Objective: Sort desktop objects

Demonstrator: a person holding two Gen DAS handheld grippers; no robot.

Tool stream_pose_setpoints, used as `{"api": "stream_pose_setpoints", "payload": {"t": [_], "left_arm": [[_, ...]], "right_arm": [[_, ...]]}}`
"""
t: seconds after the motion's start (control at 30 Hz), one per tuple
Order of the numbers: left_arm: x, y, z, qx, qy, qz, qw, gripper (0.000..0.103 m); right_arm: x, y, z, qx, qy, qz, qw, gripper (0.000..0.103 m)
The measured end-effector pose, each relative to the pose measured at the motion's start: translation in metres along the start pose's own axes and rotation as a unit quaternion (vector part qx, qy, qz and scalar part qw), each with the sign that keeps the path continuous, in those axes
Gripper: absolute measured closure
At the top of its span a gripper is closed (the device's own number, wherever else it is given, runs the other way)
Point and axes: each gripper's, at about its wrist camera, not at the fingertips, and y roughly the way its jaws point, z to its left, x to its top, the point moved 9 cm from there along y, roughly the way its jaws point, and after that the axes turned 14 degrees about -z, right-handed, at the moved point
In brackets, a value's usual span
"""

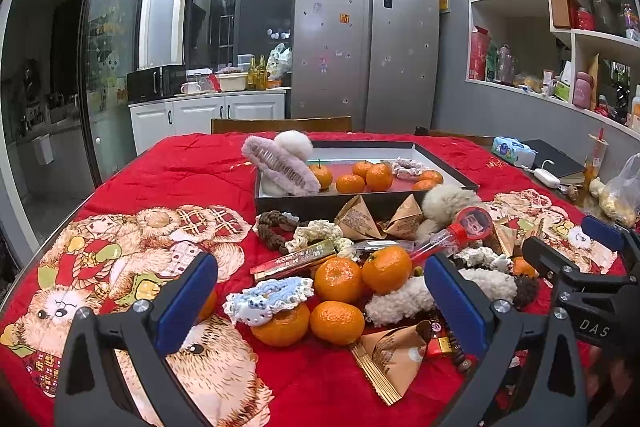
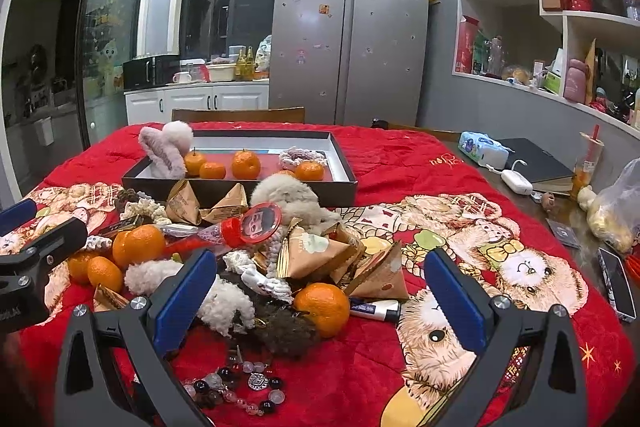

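A pile of objects lies on the red quilt: tangerines (image 1: 338, 279), a blue crochet scrunchie (image 1: 266, 299), tan pyramid snack packets (image 1: 394, 353), fluffy hair ties and a red-capped tube (image 1: 472, 223). Behind it a dark shallow box (image 1: 448, 163) holds tangerines, a pink hair claw (image 1: 280, 165) and a scrunchie. My left gripper (image 1: 320, 307) is open and empty, just in front of the pile. My right gripper (image 2: 320, 295) is open and empty over a tangerine (image 2: 322, 307), a fluffy white tie (image 2: 226, 307) and a bead bracelet (image 2: 236, 387).
At the right table edge lie a black notebook (image 2: 536, 163), a white charger (image 2: 516, 181), a tissue pack (image 2: 482, 147), a drink cup (image 2: 588, 163), a plastic bag (image 2: 616, 207) and a phone (image 2: 618, 283). A chair back (image 2: 238, 115) stands behind the table.
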Motion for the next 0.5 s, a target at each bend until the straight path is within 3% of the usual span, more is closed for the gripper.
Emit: {"api": "stream_pose_setpoints", "payload": {"t": [0.5], "left_arm": [[0.0001, 0.0001, 0.0001, 0.002, 0.000, -0.001, 1.0000, 0.000]], "right_arm": [[-0.0014, 0.0008, -0.0040, -0.002, 0.009, 0.003, 1.000, 0.000]]}}
